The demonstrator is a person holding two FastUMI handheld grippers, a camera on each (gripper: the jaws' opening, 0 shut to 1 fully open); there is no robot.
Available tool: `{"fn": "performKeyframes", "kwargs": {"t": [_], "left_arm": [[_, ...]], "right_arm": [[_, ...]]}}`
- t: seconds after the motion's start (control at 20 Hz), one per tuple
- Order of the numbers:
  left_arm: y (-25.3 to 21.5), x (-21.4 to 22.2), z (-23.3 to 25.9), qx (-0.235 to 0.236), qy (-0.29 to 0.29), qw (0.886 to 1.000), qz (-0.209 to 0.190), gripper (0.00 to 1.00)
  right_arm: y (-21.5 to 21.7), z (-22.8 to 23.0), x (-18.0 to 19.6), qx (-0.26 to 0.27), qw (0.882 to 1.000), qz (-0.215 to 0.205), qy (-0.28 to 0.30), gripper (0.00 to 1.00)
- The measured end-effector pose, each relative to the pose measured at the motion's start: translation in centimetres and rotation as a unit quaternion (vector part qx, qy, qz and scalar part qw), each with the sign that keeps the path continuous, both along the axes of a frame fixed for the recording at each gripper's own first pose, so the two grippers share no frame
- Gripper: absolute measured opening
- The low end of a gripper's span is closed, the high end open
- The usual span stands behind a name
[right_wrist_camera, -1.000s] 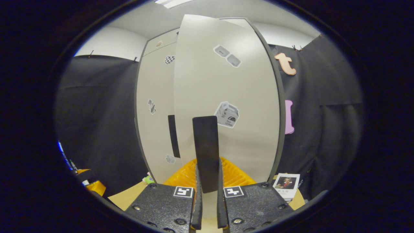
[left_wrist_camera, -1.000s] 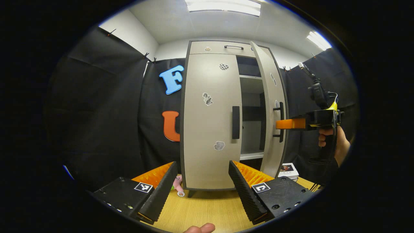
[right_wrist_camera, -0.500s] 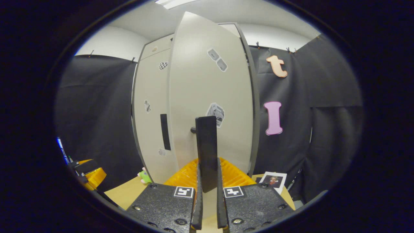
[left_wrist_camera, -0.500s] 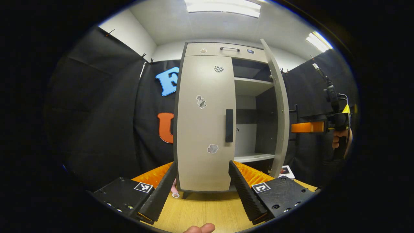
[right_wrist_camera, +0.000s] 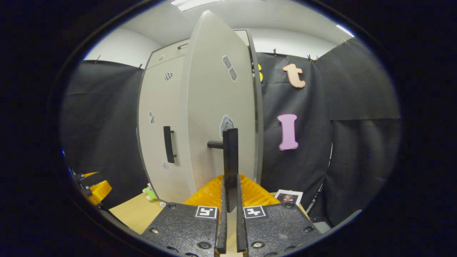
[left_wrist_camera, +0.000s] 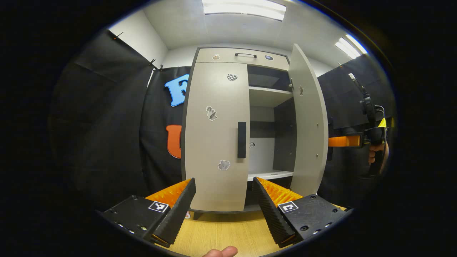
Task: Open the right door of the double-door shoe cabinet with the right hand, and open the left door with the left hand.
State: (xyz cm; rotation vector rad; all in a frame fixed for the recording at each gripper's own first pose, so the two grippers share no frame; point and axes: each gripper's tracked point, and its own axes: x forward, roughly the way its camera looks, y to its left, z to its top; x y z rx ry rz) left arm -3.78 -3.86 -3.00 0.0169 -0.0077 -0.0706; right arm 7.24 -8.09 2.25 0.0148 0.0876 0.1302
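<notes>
The right tool (right_wrist_camera: pixel 229 200) clamps the right door's handle (right_wrist_camera: pixel 230 160) to swing it wide, while the left tool (left_wrist_camera: pixel 224 203) waits spread before the closed left door (left_wrist_camera: pixel 214 135).

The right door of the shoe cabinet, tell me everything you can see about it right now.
The right door is a tall, flat, light grey panel that looks like laminated board, hinged on the cabinet's right side and swung wide open, showing the shelves inside. Its outer face carries a few stickers and a black bar handle standing off on a short post. The right tongs are shut on that handle. The door stands upright, its lower edge above the wooden table.
</notes>
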Motion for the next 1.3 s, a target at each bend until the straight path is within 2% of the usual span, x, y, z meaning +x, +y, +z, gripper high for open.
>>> {"fn": "performKeyframes", "kwargs": {"t": [0.15,0.35,0.5,0.7,0.8,0.9,1.1,1.15,1.25,1.3], "left_arm": [[-0.3,-0.2,0.0,0.002,0.000,1.000,-0.005,0.95],[-0.3,-0.1,0.7,0.003,-0.009,1.000,-0.009,0.95],[0.1,-0.5,0.5,0.000,-0.009,1.000,-0.004,0.95],[0.6,-0.7,0.2,-0.003,-0.003,1.000,0.004,0.95],[0.8,-0.8,0.0,0.000,-0.003,1.000,0.008,0.95],[1.4,-0.8,-0.1,0.004,-0.003,1.000,0.016,0.95],[1.2,-0.6,-1.1,0.000,0.005,1.000,0.015,0.95],[0.9,-0.4,-1.5,-0.009,0.011,1.000,0.013,0.95],[0.2,-0.1,-2.1,-0.031,0.025,0.999,0.002,0.95],[-0.1,0.0,-2.3,-0.039,0.032,0.999,-0.003,0.95]], "right_arm": [[-2.2,0.0,0.1,0.004,1.000,-0.030,-0.001,0.11],[-7.2,0.2,0.6,0.013,0.996,-0.091,-0.002,0.06],[-6.4,0.2,1.2,0.055,0.997,-0.052,-0.002,0.04],[-7.0,0.1,1.0,0.043,0.998,-0.056,-0.008,0.04],[-7.1,0.1,-0.1,0.032,0.997,-0.068,-0.005,0.04],[-6.7,0.6,-3.2,0.012,0.996,-0.088,-0.027,0.04],[-1.5,-0.2,-8.3,-0.003,0.995,-0.074,-0.063,0.04],[-0.5,-0.5,-9.0,-0.008,0.995,-0.072,-0.070,0.08],[1.5,-1.7,-9.4,-0.022,0.995,-0.065,-0.076,0.30],[2.3,-2.1,-9.5,-0.026,0.995,-0.061,-0.076,0.36]]}}
